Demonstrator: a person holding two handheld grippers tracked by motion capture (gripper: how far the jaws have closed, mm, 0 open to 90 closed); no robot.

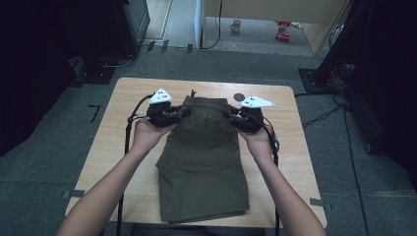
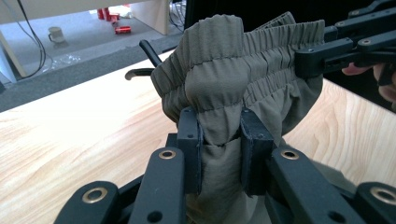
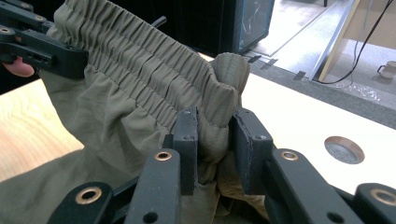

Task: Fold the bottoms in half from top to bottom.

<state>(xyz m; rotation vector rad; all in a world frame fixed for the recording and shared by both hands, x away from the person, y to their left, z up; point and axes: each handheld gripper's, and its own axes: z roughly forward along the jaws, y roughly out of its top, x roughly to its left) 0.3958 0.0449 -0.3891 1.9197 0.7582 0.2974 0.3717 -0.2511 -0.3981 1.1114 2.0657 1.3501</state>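
Step in hand: fold. Your left gripper [image 2: 219, 154] and right gripper [image 3: 215, 149] each clamp elastic waistband of olive-green fabric shorts [image 1: 204, 167], lifted. Next, likely: carry waistband toward you, level, grip kept.

Overhead camera looks forward and down across the whole surface [image 1: 123, 147]; two cameras riding each hand-held gripper face inward, close up, sharing the olive shorts' waistband [image 2: 243, 51].

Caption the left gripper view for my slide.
Left claw shut on the shorts waistband, right claw pinching its far end above the table.
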